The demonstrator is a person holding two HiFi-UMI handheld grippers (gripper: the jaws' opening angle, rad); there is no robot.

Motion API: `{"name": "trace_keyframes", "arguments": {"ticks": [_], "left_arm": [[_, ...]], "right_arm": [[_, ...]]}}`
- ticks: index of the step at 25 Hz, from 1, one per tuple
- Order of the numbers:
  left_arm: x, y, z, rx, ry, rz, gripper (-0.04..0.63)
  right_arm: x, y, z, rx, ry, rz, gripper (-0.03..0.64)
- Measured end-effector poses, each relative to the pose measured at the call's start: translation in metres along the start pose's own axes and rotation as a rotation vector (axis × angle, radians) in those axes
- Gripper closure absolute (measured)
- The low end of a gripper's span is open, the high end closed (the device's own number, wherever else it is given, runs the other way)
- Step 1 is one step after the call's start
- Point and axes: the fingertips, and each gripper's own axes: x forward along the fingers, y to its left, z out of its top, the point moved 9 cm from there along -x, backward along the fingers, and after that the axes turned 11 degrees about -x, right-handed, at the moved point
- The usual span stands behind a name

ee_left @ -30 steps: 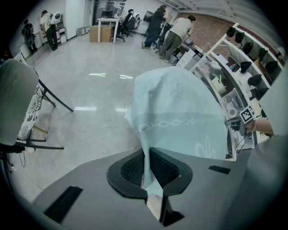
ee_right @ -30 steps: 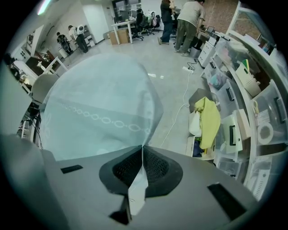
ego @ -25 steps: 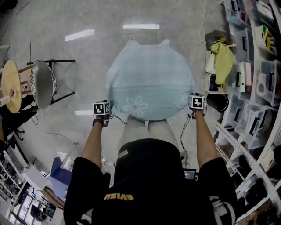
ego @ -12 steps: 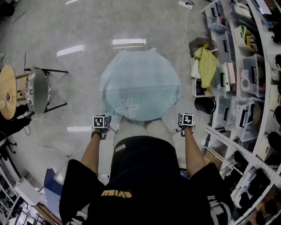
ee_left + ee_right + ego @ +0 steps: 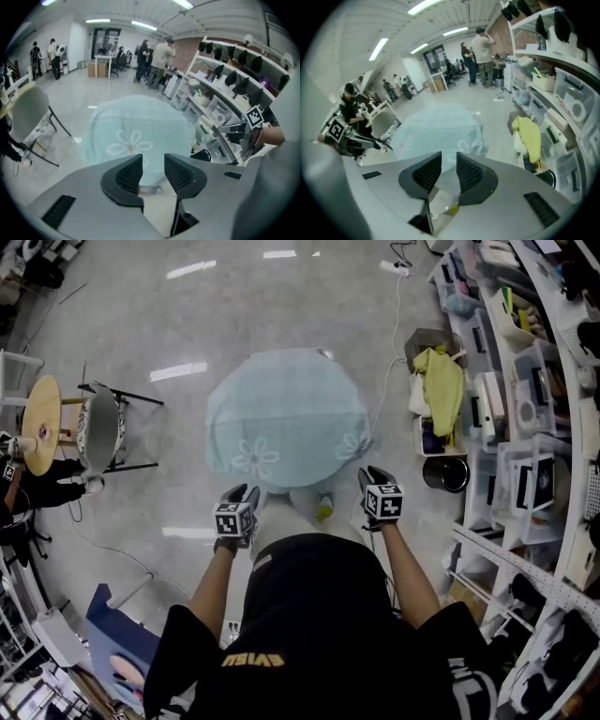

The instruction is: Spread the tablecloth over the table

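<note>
Draping the whole tabletop, tablecloth (image 5: 281, 413) could slide if snagged; left gripper (image 5: 240, 493), right gripper (image 5: 373, 476) clear of it, empty, jaws slightly apart, just been closing.

Plenty of room out front: the shiny floor (image 5: 281, 296) beyond the table, which is hidden under its tablecloth (image 5: 281, 404), is wide open. There's a clear lane down the left side too, up to the folding chair (image 5: 97, 430) and the round wooden stool (image 5: 41, 423). The right side is the tight one. Shelves (image 5: 539, 427) packed with bins run the whole length, a yellow cloth (image 5: 442, 381) and a black bucket (image 5: 444, 472) crowd the gap, and a cable (image 5: 382, 399) trails across the floor.
</note>
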Motion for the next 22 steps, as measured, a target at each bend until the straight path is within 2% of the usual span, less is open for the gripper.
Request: {"name": "trace_keyframes", "arguments": {"ticks": [4,6,8,10,12,14,17,22], "left_arm": [[-0.05,-0.087,0.005,0.122,-0.232,-0.033,0.504],[-0.082,-0.117,0.006,0.146,-0.338,-0.091,0.577],[-0.113,-0.142,0.007,0.145,-0.437,-0.152,0.578],[-0.144,-0.156,0.006,0.152,-0.529,-0.128,0.578],[-0.169,-0.162,0.007,0.179,-0.612,-0.058,0.578],[-0.185,-0.165,0.013,0.208,-0.674,-0.024,0.578],[-0.205,-0.163,0.024,0.236,-0.738,-0.019,0.578],[-0.229,-0.147,0.028,0.246,-0.778,0.002,0.578]], "right_arm": [[-0.064,0.033,0.03,-0.126,-0.23,0.079,0.613],[-0.098,0.05,0.045,-0.152,-0.343,0.103,0.615],[-0.131,0.066,0.058,-0.151,-0.448,0.121,0.615],[-0.16,0.085,0.063,-0.15,-0.526,0.131,0.615],[-0.182,0.1,0.067,-0.196,-0.564,0.107,0.615],[-0.195,0.106,0.069,-0.241,-0.576,0.049,0.615],[-0.207,0.107,0.074,-0.218,-0.598,0.007,0.615],[-0.225,0.11,0.089,-0.249,-0.644,-0.043,0.615]]}}
